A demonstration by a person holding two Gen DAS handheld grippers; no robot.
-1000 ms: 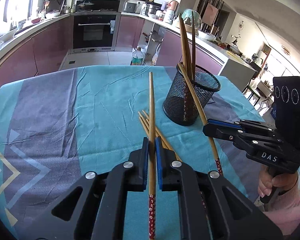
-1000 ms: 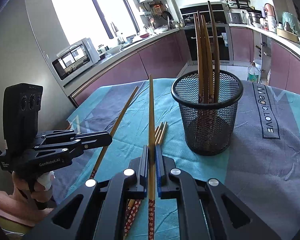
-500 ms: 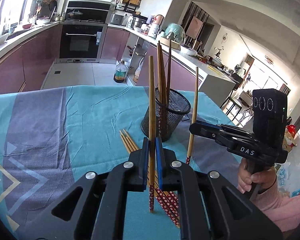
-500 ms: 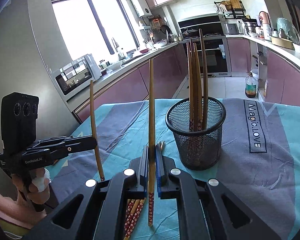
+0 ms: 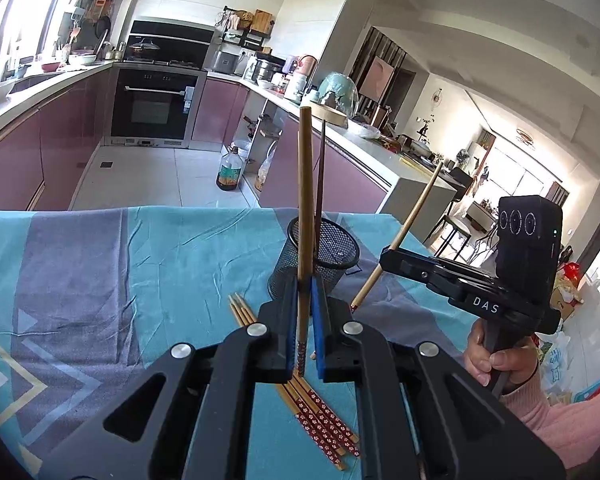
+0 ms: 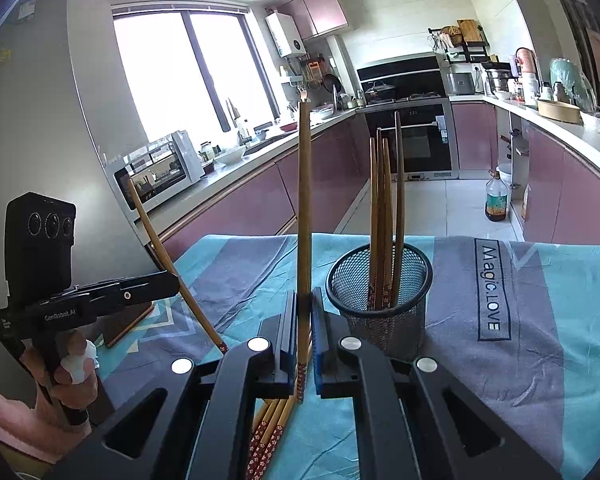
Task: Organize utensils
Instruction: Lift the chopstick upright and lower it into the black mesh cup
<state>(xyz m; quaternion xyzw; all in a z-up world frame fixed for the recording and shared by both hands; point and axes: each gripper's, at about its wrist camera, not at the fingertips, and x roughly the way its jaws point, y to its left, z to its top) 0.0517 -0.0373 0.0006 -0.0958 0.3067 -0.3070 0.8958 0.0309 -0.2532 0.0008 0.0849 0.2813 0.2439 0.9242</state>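
Chopstick (image 5: 305,216) clamped in left gripper (image 5: 303,312).

left gripper (image 5: 303,320): jaws clamped, raised | right gripper (image 6: 304,332): jaws clamped, raised

A table covered by a teal-and-grey patterned cloth (image 6: 540,320) carries a black wire-mesh cylindrical holder (image 6: 380,320). At the holder's seven o'clock, a bundle of bamboo chopsticks with red flowered ends (image 5: 320,412) lies flat on the cloth.

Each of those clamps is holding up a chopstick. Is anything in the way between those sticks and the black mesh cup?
Nothing visible blocks either one. The left gripper and right gripper each pinch a chopstick above the cloth, just short of the mesh cup. Chopsticks already in it lean to one side, leaving part of the mouth free.
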